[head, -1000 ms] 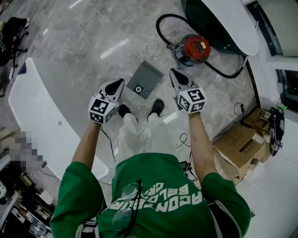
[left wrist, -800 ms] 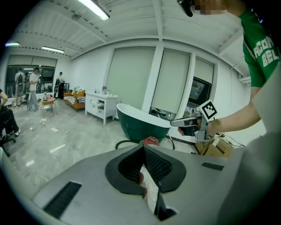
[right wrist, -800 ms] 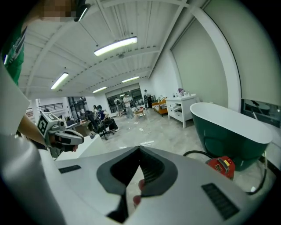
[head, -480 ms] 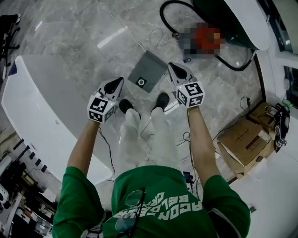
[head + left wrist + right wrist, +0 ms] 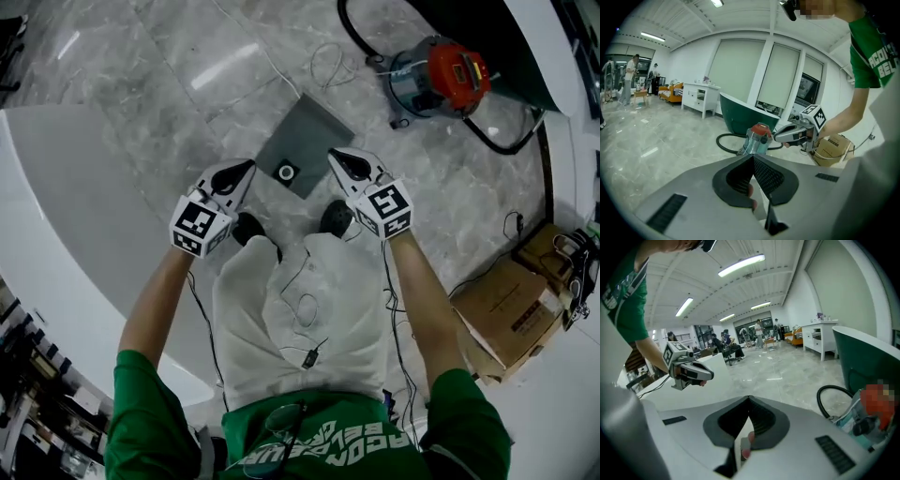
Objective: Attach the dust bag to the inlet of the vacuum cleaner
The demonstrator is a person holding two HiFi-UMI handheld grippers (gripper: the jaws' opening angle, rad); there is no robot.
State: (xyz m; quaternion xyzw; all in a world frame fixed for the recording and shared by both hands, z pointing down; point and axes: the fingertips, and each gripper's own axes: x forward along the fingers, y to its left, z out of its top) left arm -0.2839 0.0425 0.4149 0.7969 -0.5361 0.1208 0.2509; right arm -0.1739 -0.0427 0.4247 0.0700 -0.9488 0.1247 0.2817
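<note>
The dust bag [image 5: 305, 139] is a flat grey square with a white ring inlet [image 5: 287, 172], lying on the marble floor just ahead of the person's shoes. The vacuum cleaner [image 5: 439, 75], a steel drum with a red top and a black hose, stands beyond it at the upper right, and it also shows in the left gripper view [image 5: 757, 137]. My left gripper [image 5: 246, 167] hangs left of the bag's near corner, jaws shut and empty. My right gripper [image 5: 334, 156] hangs right of that corner, also shut with nothing in it. Neither touches the bag.
A white curved table [image 5: 66, 187] runs along the left. Cardboard boxes [image 5: 511, 314] sit at the right, and loose cables trail across the floor. A dark green tub [image 5: 740, 117] stands behind the vacuum. People and furniture are far off in the room.
Both grippers have sunk toward the floor as the person crouches. The dust bag and vacuum now sit closer and larger in the head view.
</note>
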